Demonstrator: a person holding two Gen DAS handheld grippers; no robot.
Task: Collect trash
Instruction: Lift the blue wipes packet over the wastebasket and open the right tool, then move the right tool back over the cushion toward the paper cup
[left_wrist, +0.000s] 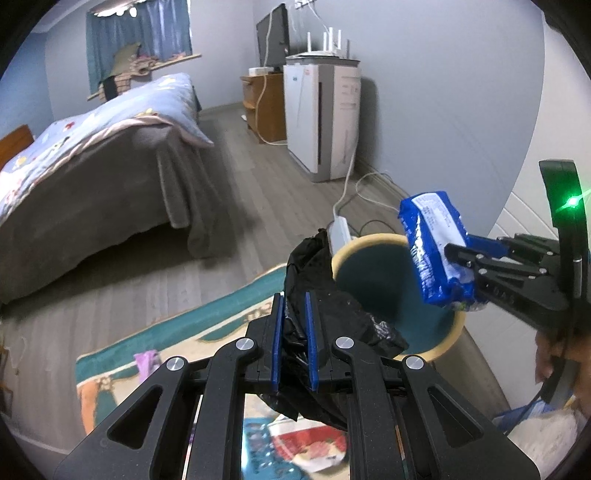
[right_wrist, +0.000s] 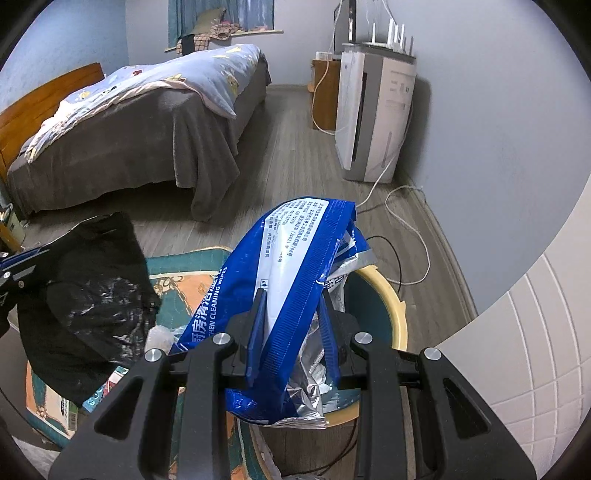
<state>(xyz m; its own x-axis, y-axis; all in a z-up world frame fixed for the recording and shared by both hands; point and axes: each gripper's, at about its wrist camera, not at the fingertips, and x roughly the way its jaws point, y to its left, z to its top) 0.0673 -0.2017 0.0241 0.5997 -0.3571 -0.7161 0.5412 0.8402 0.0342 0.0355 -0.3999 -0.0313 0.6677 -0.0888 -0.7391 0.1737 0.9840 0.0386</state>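
Left tool (left_wrist: 295, 328): clenched on a crumpled black plastic bag (left_wrist: 317, 280), just left of the bin
Right tool (right_wrist: 293, 325): grasping a blue-and-white wipes packet (right_wrist: 295, 266)
Bin: round teal bin with a cream rim (left_wrist: 369, 243), under the packet, on a patterned rug (left_wrist: 207, 314)

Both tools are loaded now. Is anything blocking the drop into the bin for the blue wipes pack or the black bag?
Nothing visible blocks either. The bin mouth is open. The blue wipes pack, in the right tool, hangs over its rim, and the black bag, in the left tool, is at its near edge.
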